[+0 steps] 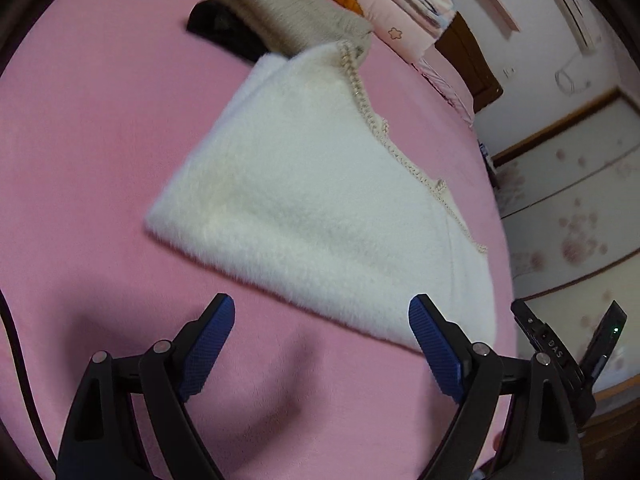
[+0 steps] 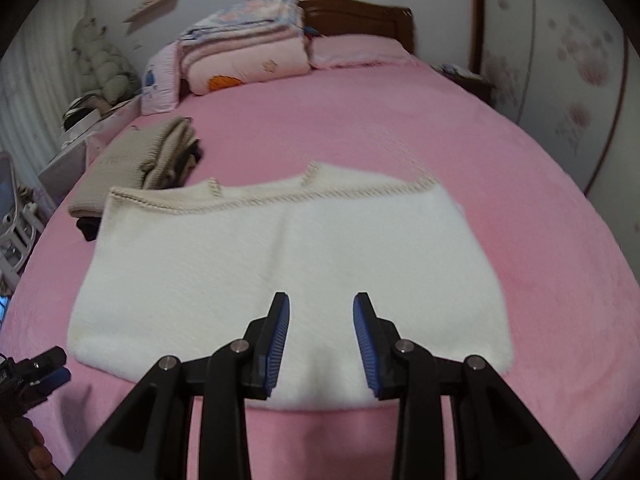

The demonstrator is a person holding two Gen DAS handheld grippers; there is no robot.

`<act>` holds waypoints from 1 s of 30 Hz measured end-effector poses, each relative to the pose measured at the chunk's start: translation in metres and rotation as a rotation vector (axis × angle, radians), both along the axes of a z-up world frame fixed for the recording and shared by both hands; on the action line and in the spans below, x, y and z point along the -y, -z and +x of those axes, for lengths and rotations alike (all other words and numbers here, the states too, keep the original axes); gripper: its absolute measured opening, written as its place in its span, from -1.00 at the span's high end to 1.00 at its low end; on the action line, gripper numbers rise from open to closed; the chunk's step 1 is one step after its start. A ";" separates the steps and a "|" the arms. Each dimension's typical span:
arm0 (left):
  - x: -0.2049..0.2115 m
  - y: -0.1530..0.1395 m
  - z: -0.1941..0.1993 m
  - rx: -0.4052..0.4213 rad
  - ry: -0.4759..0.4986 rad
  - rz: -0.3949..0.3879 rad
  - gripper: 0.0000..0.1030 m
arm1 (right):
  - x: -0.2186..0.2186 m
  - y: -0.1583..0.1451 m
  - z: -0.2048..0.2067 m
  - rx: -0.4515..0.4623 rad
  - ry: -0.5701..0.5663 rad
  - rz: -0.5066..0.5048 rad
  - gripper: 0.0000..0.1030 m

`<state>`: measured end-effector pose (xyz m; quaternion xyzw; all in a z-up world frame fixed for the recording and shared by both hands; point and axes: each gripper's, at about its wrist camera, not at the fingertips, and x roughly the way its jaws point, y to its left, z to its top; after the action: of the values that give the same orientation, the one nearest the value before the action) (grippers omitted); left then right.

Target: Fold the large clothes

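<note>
White fluffy garment [image 2: 280, 272] lies folded; both hand-held grippers released; plush toy [image 2: 100, 60] only in right view.

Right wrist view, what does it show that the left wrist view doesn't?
Only the right wrist view shows the stuffed toy by the wall and the wooden headboard. Only the left wrist view shows the wall cable. Both show the white sweater lying flat on the pink bed, the beige folded knit beyond it, and both grippers open, left and right.
</note>
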<state>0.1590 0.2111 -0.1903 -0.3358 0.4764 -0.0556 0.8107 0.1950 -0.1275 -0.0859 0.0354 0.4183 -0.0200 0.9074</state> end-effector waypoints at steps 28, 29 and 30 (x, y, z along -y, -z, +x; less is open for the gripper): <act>-0.006 0.039 0.083 0.166 -0.213 -0.055 0.45 | -0.071 0.067 0.052 -0.064 -0.173 -0.059 0.74; -0.004 0.033 0.082 0.180 -0.204 -0.028 0.50 | -0.072 0.071 0.056 -0.080 -0.190 -0.057 0.76; -0.002 0.025 0.077 0.201 -0.189 0.017 0.53 | -0.073 0.077 0.060 -0.100 -0.205 -0.049 0.82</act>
<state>0.2356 0.2134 -0.2150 -0.3652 0.3595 -0.0084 0.8587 0.2548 -0.0541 -0.1631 -0.0308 0.4638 0.0612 0.8833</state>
